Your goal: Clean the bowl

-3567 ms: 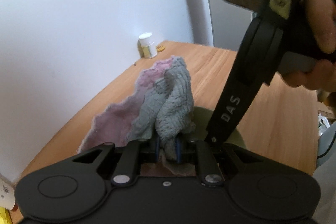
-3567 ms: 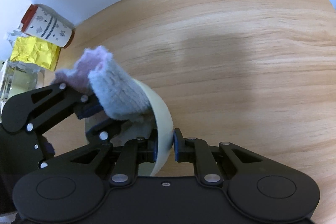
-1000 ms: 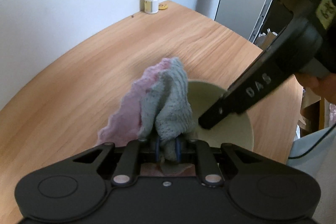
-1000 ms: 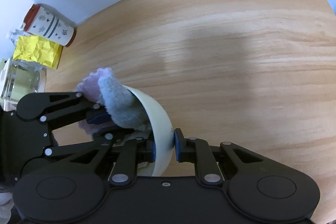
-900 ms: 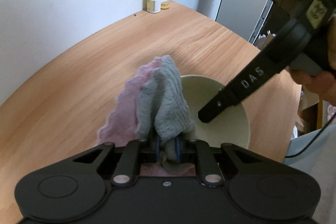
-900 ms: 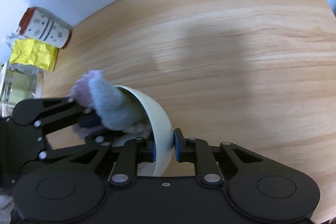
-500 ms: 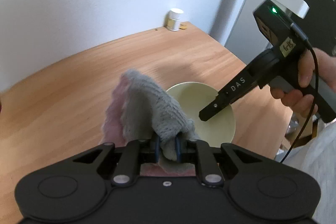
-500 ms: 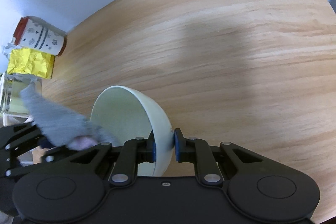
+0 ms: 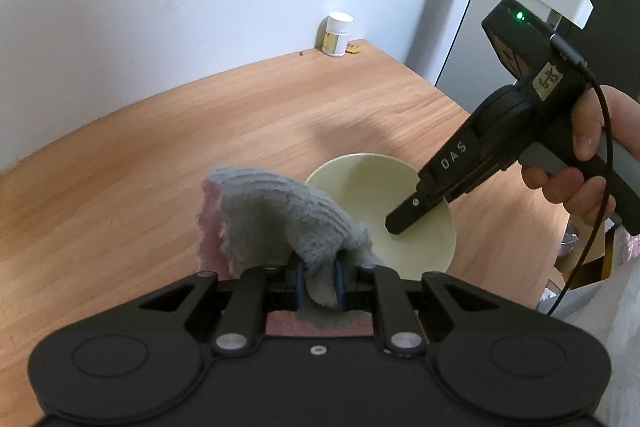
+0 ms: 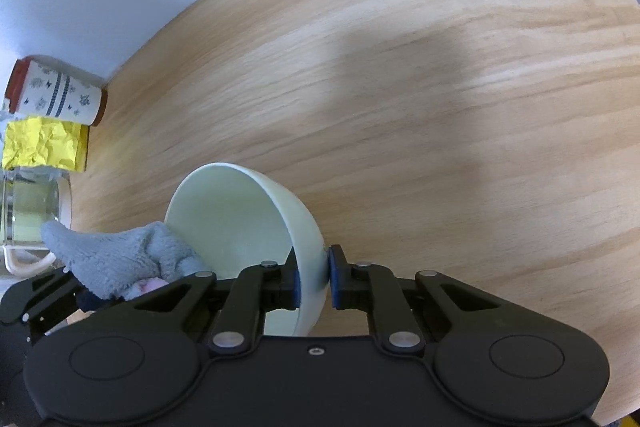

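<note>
Withdrawn from the bowl [image 9: 400, 195], the cloth [image 9: 280, 223] stays clamped in the left tongs [image 9: 319, 283]; right tongs [image 10: 313, 277] pinch the bowl's rim.

In the left wrist view the cloth [image 9: 276, 223] hides the near left rim of the bowl [image 9: 360, 187], and its lower end disappears behind the gripper body. The hand [image 9: 588, 163] is cut off by the right edge. The label on the small jar [image 9: 337, 35] is too small to read. In the right wrist view, what is probably a glass jug [image 10: 32, 211] is cut by the left edge
</note>
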{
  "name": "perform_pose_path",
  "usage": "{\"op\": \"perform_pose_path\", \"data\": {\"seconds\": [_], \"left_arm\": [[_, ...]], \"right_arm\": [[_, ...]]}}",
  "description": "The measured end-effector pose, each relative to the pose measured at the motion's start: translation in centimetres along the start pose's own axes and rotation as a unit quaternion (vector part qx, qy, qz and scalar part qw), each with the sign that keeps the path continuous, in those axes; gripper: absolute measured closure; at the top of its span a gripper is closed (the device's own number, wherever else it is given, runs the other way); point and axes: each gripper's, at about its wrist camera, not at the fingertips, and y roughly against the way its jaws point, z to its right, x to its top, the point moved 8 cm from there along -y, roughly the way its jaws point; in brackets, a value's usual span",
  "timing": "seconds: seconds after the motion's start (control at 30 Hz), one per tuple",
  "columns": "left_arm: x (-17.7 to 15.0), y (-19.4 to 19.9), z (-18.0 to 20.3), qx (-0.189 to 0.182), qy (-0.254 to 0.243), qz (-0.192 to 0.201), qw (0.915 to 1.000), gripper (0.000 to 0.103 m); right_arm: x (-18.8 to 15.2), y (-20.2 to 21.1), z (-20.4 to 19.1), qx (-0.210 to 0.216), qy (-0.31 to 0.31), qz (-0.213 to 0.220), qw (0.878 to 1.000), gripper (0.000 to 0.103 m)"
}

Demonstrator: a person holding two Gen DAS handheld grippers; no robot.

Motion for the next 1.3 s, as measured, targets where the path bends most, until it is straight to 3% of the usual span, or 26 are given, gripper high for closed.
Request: {"op": "perform_pose_path", "data": {"seconds": [0.33, 0.47, 0.57, 0.67, 0.73, 0.8, 0.93, 1.03, 1.07, 1.13, 1.23, 1.3], "left_arm": [[0.4, 0.1, 0.3, -0.019, -0.025, 0.004, 0.9995, 0.088], [0.6, 0.1, 0.4, -0.035, -0.031, 0.007, 0.9989, 0.088], [0.5, 0.0, 0.3, -0.047, -0.036, 0.005, 0.9982, 0.088], [0.5, -0.1, 0.2, -0.057, -0.033, 0.002, 0.9978, 0.087], [0.5, -0.1, 0.3, -0.056, -0.031, 0.001, 0.9979, 0.086], [0.5, -0.2, 0.3, -0.054, -0.026, -0.002, 0.9982, 0.078], [0.6, -0.6, 0.5, -0.032, -0.019, -0.008, 0.9993, 0.069], [0.7, -1.0, 0.9, -0.018, -0.013, -0.014, 0.9997, 0.068], [0.6, -1.3, 1.0, -0.009, -0.015, -0.019, 0.9997, 0.068], [0.7, -1.6, 1.0, 0.003, -0.017, -0.025, 0.9995, 0.067], [0.8, -2.1, 1.0, 0.012, -0.002, -0.031, 0.9994, 0.064], [0.8, -2.4, 1.1, 0.019, 0.004, -0.037, 0.9991, 0.063]], "right_arm": [[-1.1, -0.5, -0.2, -0.033, 0.019, 0.007, 0.999, 0.086], [-0.9, 0.0, -1.1, -0.08, 0.088, 0.04, 0.992, 0.071], [-0.8, 0.8, -2.5, -0.099, 0.165, 0.063, 0.979, 0.05], [-0.7, 1.2, -3.2, -0.102, 0.202, 0.084, 0.97, 0.047], [-0.5, 1.2, -3.7, -0.127, 0.246, 0.092, 0.956, 0.042], [-0.2, 0.9, -4.0, -0.138, 0.278, 0.087, 0.947, 0.041], [0.4, 0.1, -5.3, -0.137, 0.372, 0.068, 0.916, 0.041], [0.4, -0.3, -6.1, -0.127, 0.437, 0.066, 0.888, 0.025], [0.4, -0.5, -6.3, -0.122, 0.447, 0.063, 0.884, 0.022], [0.5, -1.0, -6.4, -0.096, 0.456, 0.046, 0.883, 0.022], [0.4, -1.7, -6.7, -0.082, 0.483, 0.037, 0.871, 0.025], [0.3, -1.8, -6.8, -0.075, 0.491, 0.023, 0.868, 0.046]]}}
